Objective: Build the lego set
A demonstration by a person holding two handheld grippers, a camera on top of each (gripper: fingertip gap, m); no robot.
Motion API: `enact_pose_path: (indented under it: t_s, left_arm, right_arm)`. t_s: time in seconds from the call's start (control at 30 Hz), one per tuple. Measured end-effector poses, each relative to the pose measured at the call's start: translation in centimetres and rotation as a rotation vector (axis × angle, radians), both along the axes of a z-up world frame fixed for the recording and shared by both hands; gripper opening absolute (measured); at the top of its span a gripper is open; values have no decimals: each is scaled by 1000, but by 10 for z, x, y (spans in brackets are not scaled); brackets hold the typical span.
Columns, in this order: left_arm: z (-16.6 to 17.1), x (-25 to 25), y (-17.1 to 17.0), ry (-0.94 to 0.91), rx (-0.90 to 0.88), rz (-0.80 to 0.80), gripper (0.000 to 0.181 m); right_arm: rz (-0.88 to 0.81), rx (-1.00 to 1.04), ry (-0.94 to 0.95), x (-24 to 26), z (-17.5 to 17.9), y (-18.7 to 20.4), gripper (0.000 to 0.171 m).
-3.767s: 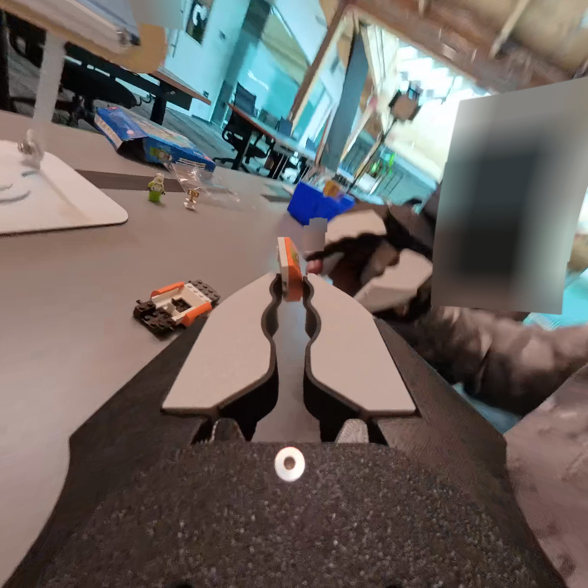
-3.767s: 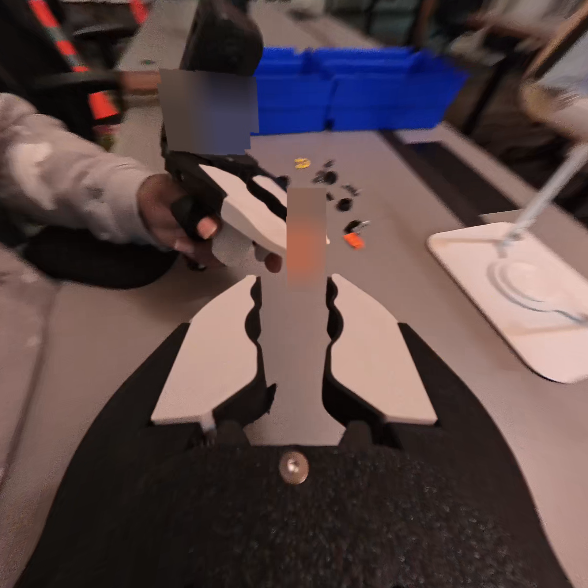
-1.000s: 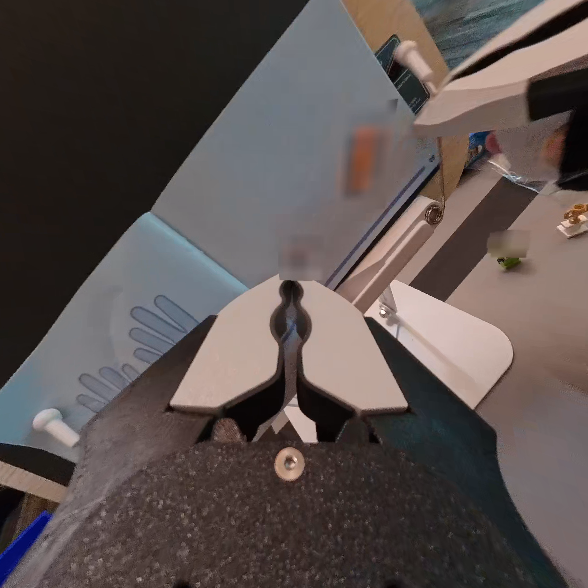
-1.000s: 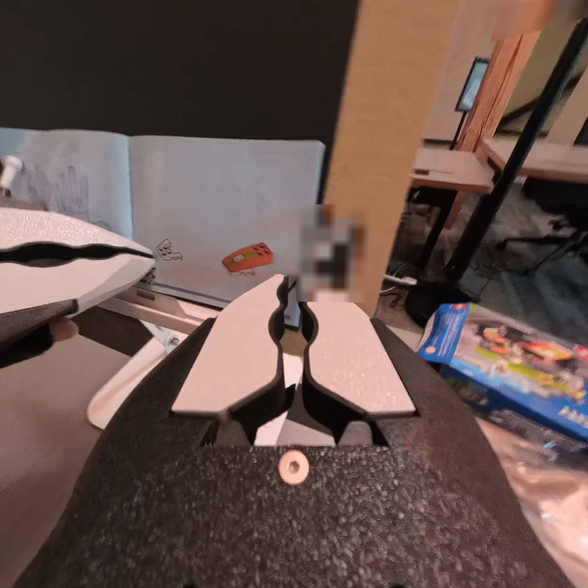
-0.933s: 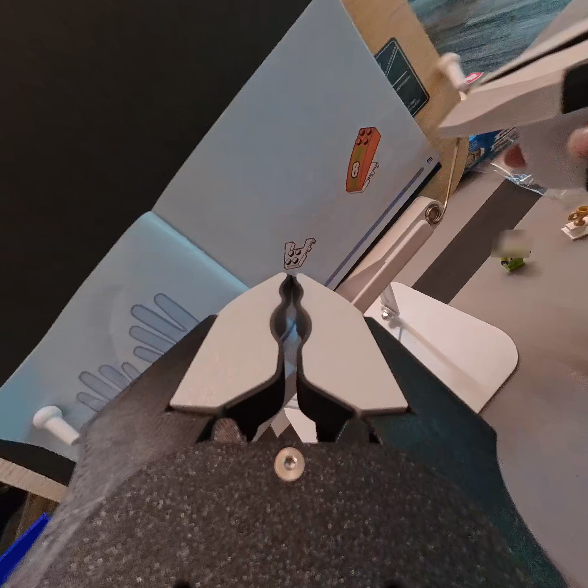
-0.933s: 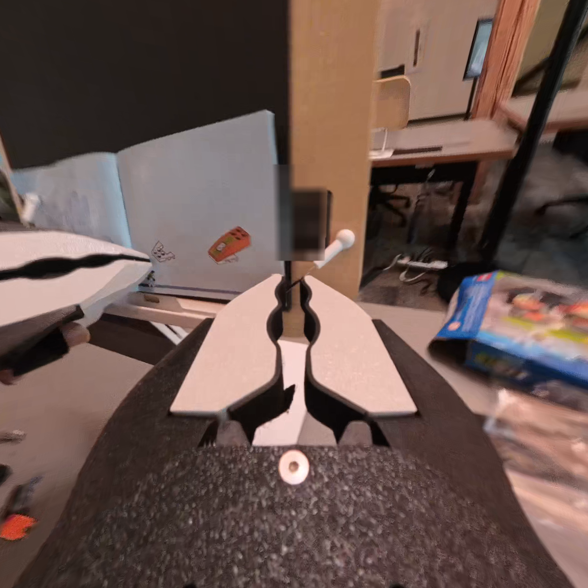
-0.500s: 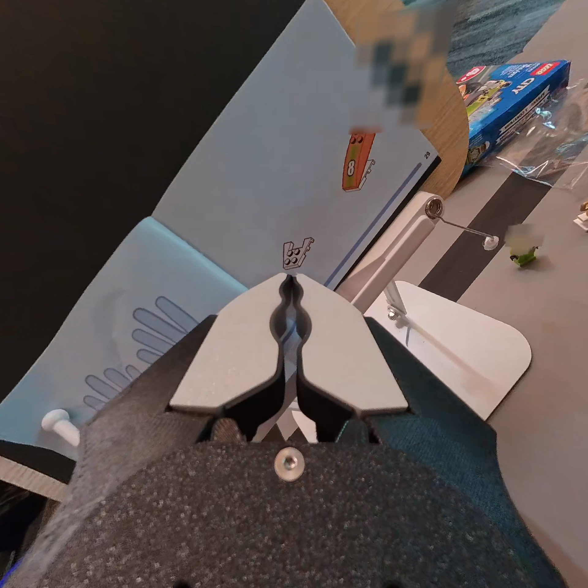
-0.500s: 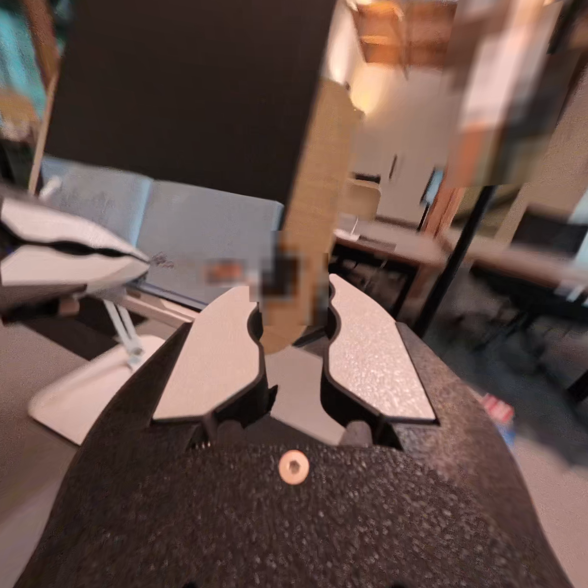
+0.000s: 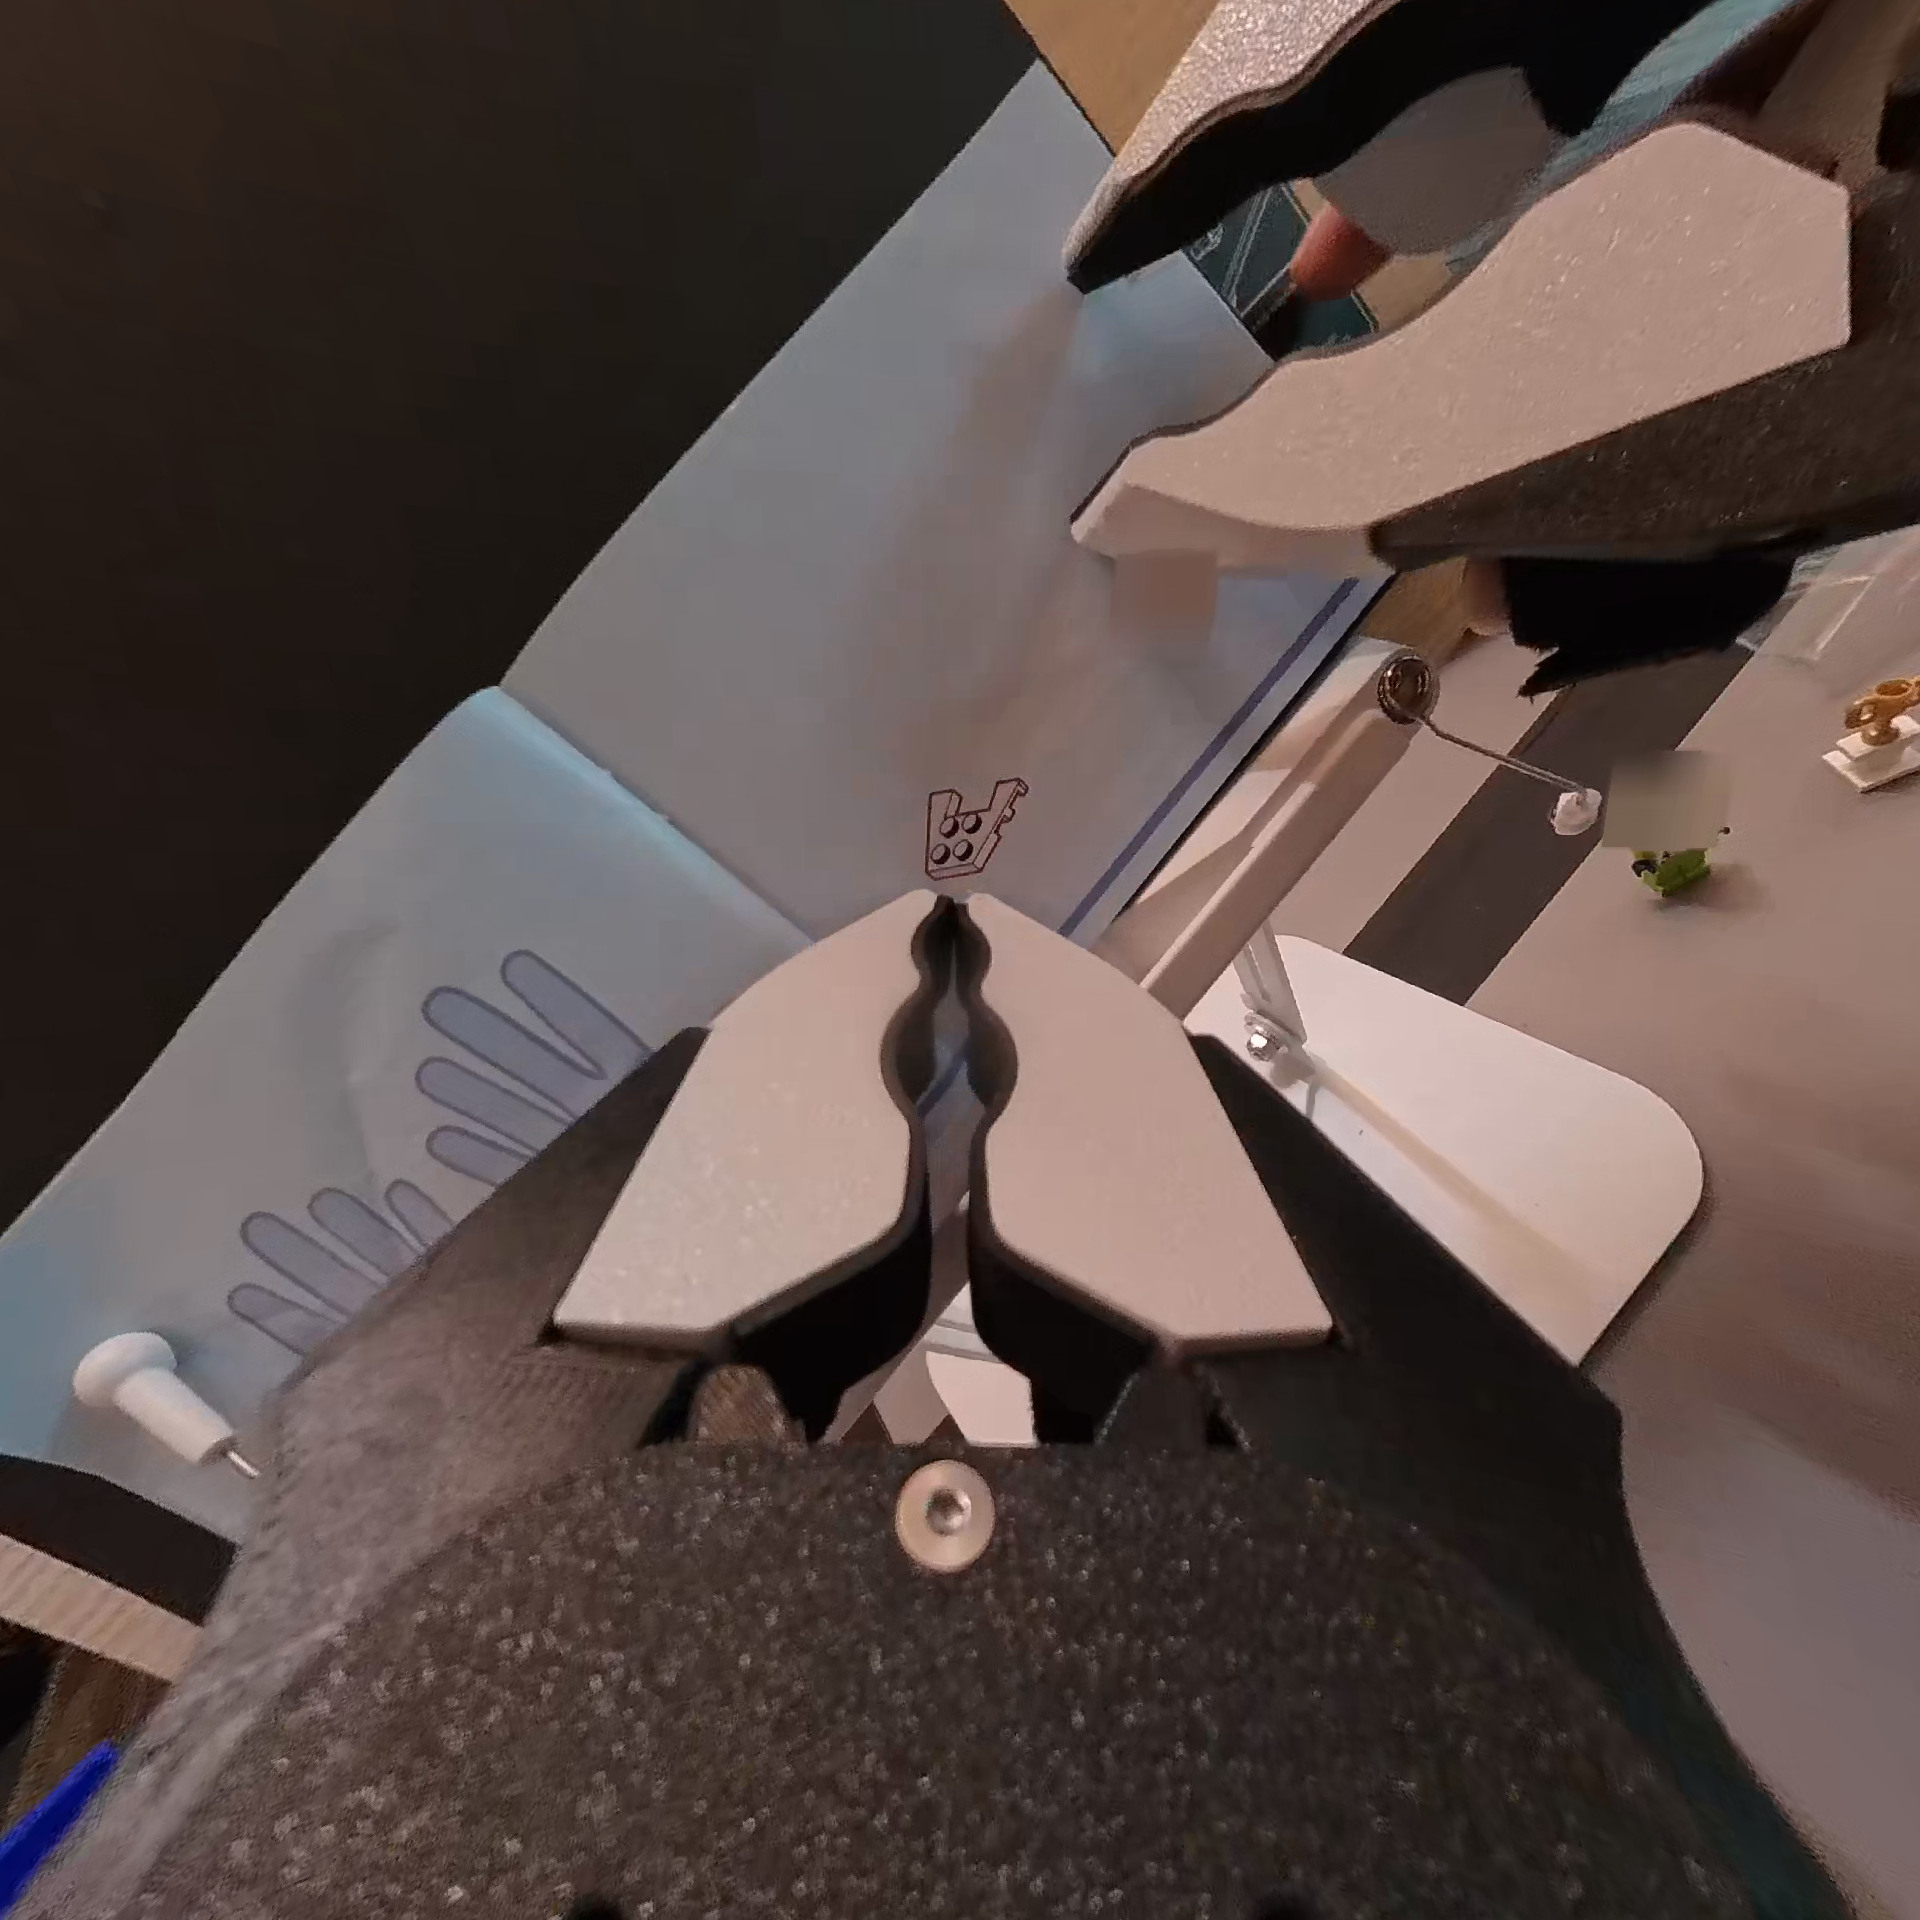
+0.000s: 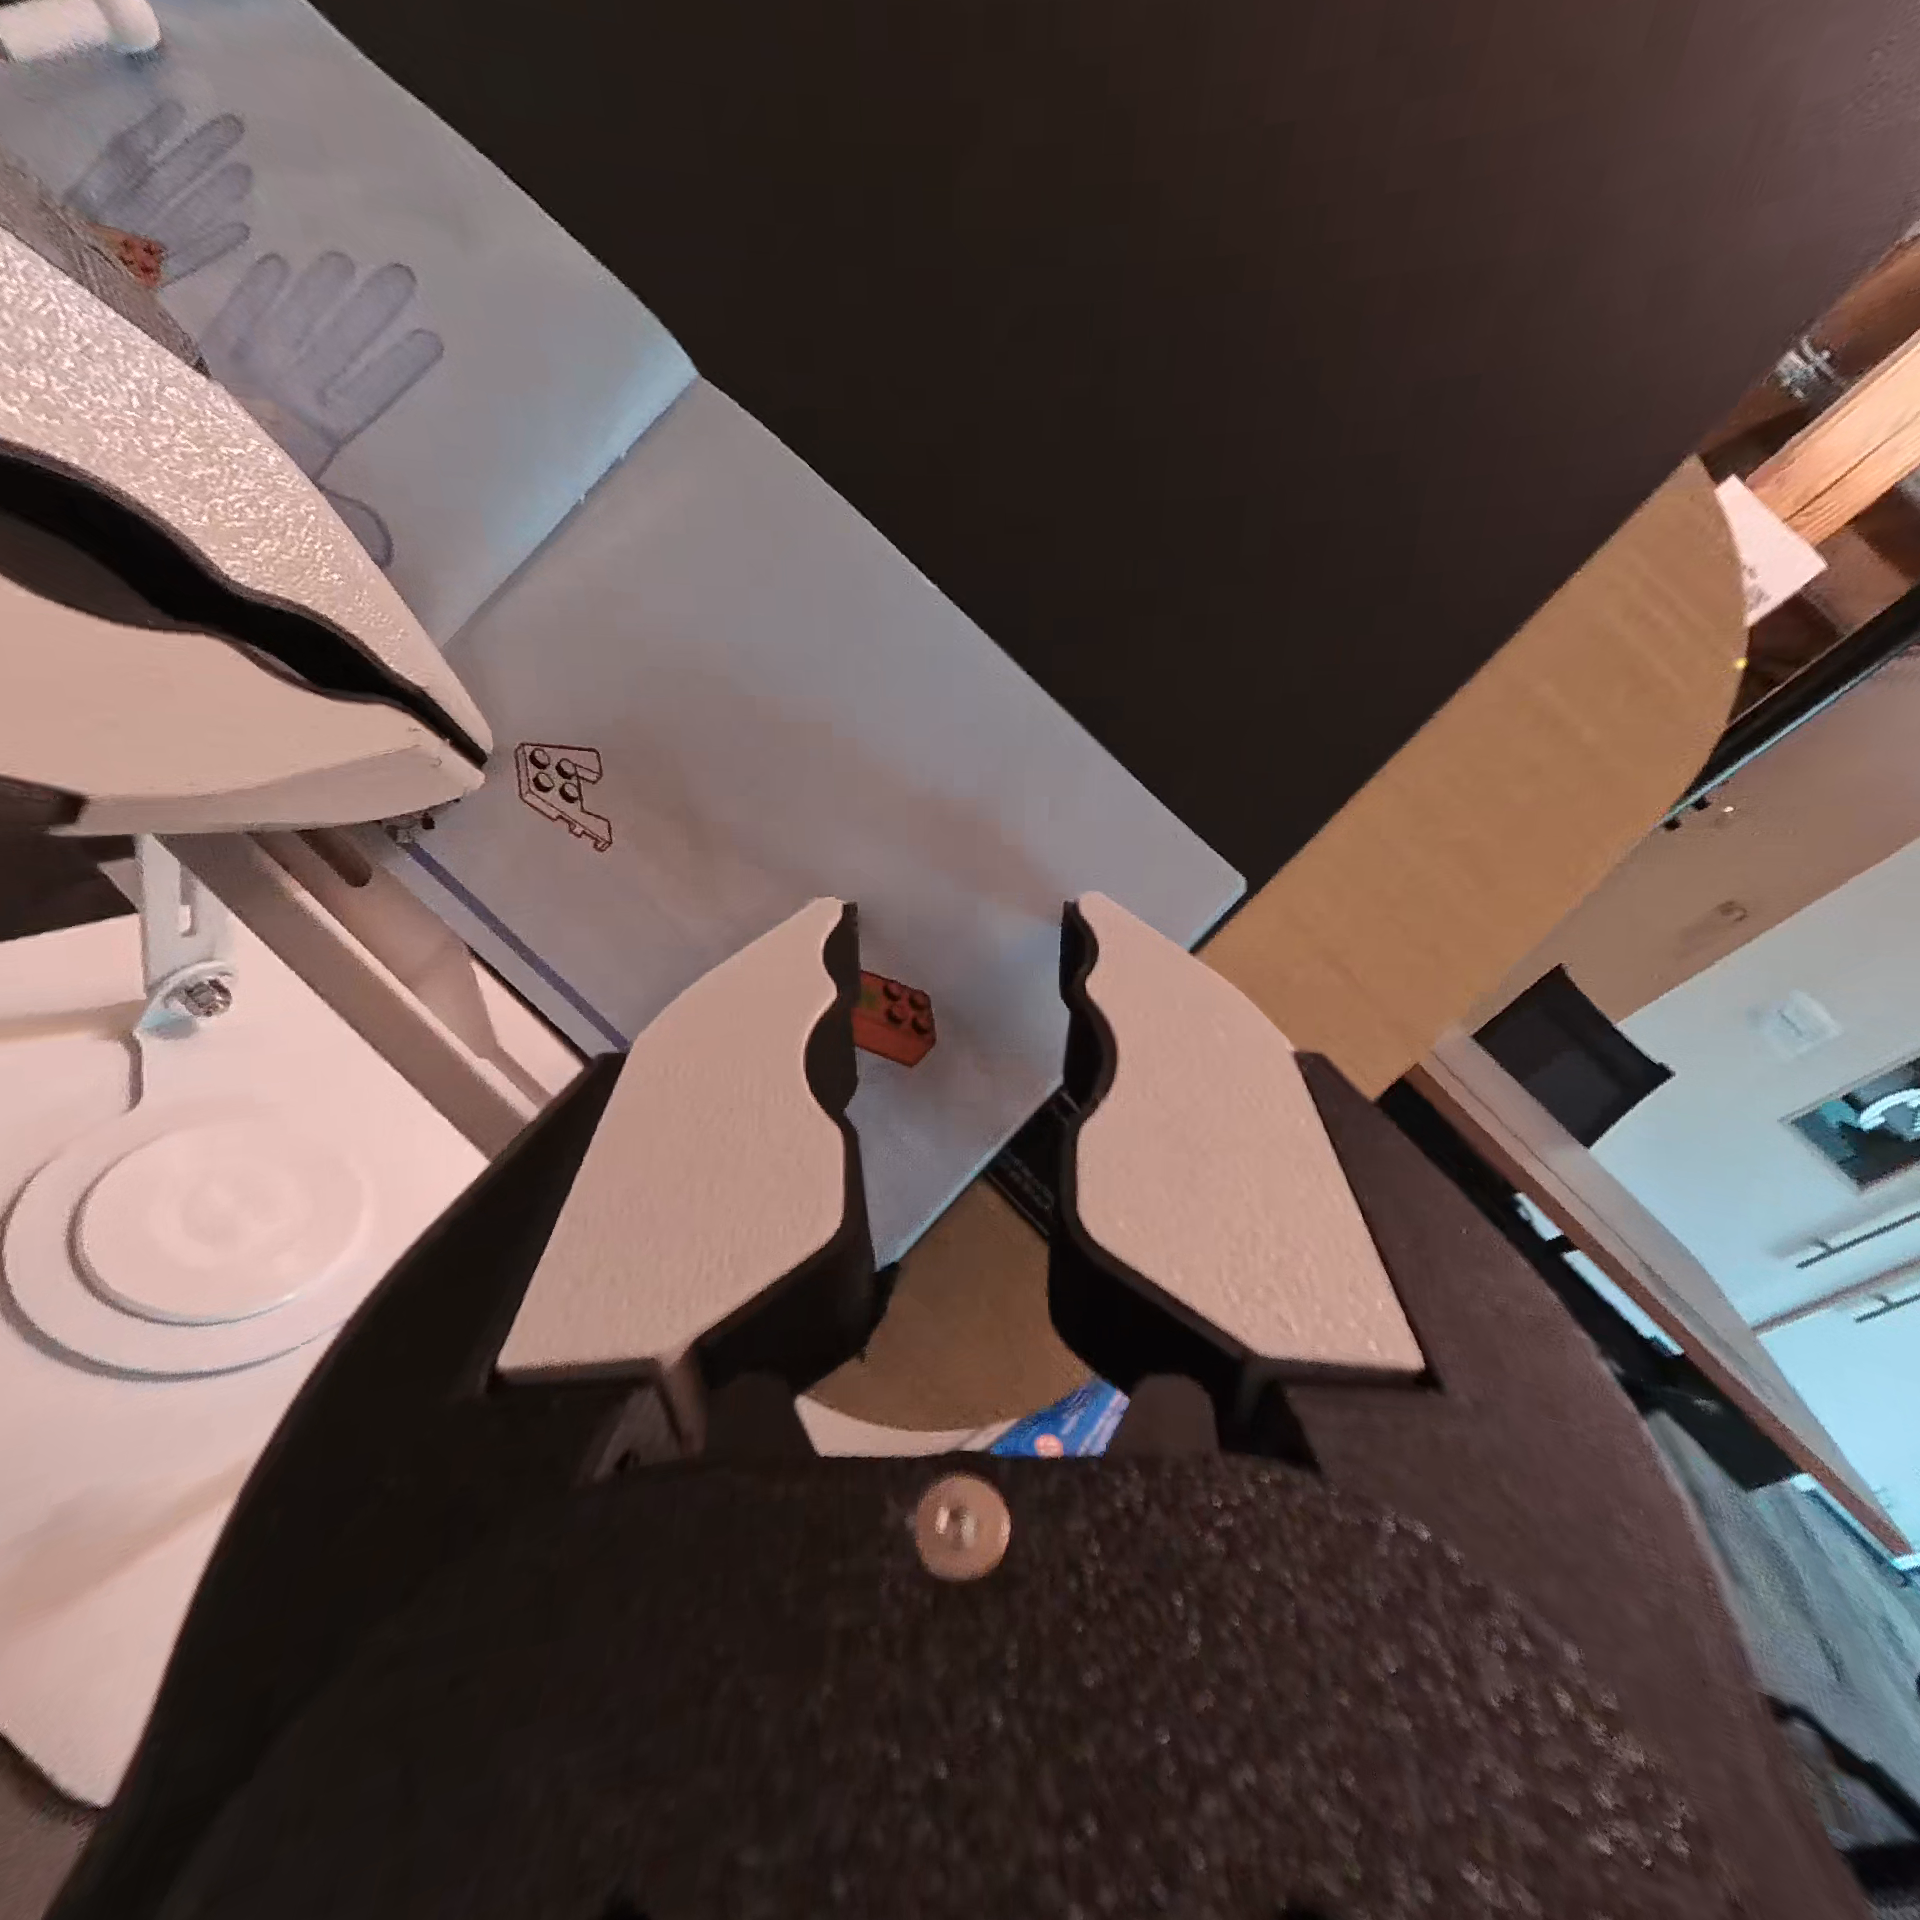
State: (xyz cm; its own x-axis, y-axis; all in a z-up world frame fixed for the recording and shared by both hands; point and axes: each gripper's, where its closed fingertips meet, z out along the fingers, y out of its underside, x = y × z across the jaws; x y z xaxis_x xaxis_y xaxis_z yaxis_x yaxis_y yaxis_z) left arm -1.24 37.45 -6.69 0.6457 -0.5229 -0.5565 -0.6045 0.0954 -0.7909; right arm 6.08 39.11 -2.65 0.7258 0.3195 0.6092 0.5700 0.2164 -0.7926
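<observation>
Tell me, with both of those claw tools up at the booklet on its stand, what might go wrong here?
The left gripper is shut at the lower edge of the instruction booklet; whether it pinches the page is unclear, and a tug might tear it or pull it off the white stand. The right gripper is open close to the page's far edge and could knock it. A lime minifigure stands nearby.

The booklet (image 9: 790,582) is pale blue matt paper, smooth, with printed drawings. At 4 o'clock from it, the stand (image 9: 1475,1153) looks like white painted metal with a soft sheen. The finger pads (image 10: 717,1164) of the right gripper (image 10: 961,920) are light grey with a fine grainy texture; the body behind them is black, rough and speckled. A small shiny metal screw (image 10: 961,1527) sits in it.
</observation>
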Motion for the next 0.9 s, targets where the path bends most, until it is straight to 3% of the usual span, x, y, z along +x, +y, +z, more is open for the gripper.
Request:
enact_pose_path:
  t_s: [0.13,0.23,0.3,0.43,0.63,0.73,0.77,0.9]
  left_arm:
    - [0,-2,-3,-12,-1,-6,0]
    - [-1,-1,-5,-10,1,-9,0]
    - [1,-1,-3,-10,3,-8,0]
    - [3,-1,-1,-14,-4,-6,0]
    - [0,3,-2,-17,-12,-5,0]
    - [0,3,-5,-22,-20,-12,0]
    - [0,3,-5,-22,-20,-13,0]
    - [0,4,-7,-33,-19,-8,0]
  right_arm:
    - [-2,-31,48,-1,2,-1,39]
    - [-30,-18,88,4,12,2,56]
    - [-34,-25,76,5,12,5,55]
    - [-54,-25,22,5,11,8,46]
    - [-29,-31,13,-8,-1,3,4]
    - [-18,-60,41,-8,0,0,0]
    - [-29,-50,46,-6,4,0,0]
    - [-46,-20,73,2,20,4,38]
